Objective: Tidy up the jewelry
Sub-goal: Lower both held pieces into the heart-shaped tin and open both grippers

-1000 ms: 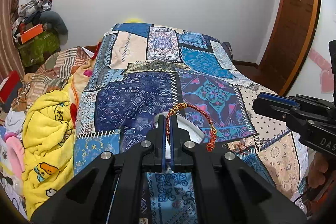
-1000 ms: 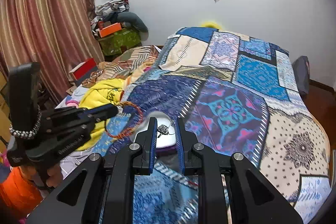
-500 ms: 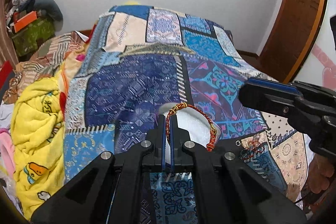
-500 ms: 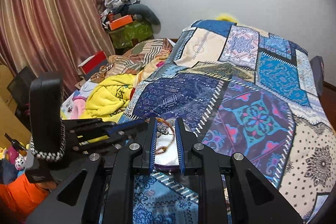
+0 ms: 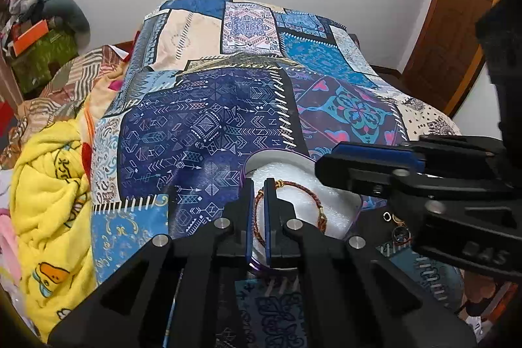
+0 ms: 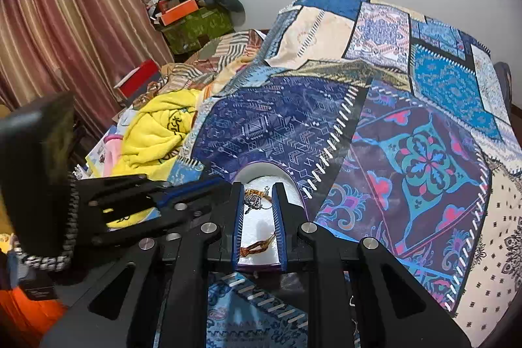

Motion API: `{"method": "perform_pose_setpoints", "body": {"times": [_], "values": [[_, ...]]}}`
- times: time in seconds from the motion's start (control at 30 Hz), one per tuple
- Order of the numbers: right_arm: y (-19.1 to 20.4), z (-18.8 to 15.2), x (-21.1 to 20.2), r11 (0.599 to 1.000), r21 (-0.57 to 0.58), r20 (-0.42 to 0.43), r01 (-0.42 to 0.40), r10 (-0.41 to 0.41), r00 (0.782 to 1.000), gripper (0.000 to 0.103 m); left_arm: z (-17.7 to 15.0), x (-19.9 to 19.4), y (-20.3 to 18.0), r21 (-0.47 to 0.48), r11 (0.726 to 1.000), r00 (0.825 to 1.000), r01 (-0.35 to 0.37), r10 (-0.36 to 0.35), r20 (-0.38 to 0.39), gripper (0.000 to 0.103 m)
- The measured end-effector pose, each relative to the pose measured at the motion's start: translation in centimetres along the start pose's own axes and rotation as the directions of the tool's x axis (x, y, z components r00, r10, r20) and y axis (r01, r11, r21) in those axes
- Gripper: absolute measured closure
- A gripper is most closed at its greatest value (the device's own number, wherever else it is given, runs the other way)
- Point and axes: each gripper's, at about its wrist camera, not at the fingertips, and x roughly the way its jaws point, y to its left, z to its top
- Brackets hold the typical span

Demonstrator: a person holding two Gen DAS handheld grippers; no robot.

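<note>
In the left wrist view, the left claw (image 5: 257,211) stood slightly parted, gripping nothing, astride the red braided bracelet (image 5: 293,201), which lay on the white foam of the round purple-rimmed box (image 5: 354,219) on the bed (image 5: 208,119), apparently just let go there for storage. In the right wrist view, the right claw (image 6: 259,217) hung open and empty over the same box, a small pendant (image 6: 254,202) between its fingers, probably its next concern.

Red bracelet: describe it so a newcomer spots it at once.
Start from the patchwork bedspread and find the round purple-rimmed tray with white padding near its front edge. The bracelet lies on that padding, one side passing between the left gripper's parted jaws. It is a braided red cord loop with gold beads, unlike the small metal pieces nearby.
</note>
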Motion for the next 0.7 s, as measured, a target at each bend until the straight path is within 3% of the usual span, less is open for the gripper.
{"method": "perform_pose_setpoints", "body": {"times": [0.2, 0.43, 0.6, 0.7], "values": [[-0.1, -0.3, 1.0, 1.0, -0.003, -0.026, -0.011, 0.011, 1.0, 0.088, 0.1, -0.4, 0.7, 0.002, 0.998, 0.998, -0.055, 0.055, 0.01, 0.097], [0.8, -0.6, 1.9, 0.999, -0.045, -0.063, -0.016, 0.013, 0.998, 0.087, 0.1, -1.8, 2.0, -0.019, 0.995, 0.994, -0.099, 0.1, 0.041, 0.082], [1.0, -0.5, 1.9, 0.999, -0.05, -0.088, 0.003, -0.008, 0.996, 0.076, 0.2, -2.5, 2.1, -0.029, 0.994, 0.993, -0.105, 0.106, 0.05, 0.079], [1.0, -0.4, 0.9, 0.999, -0.048, -0.07, 0.021, -0.024, 0.997, 0.076, 0.4, -2.9, 1.9, -0.028, 0.994, 0.993, -0.106, 0.107, 0.054, 0.079]]}}
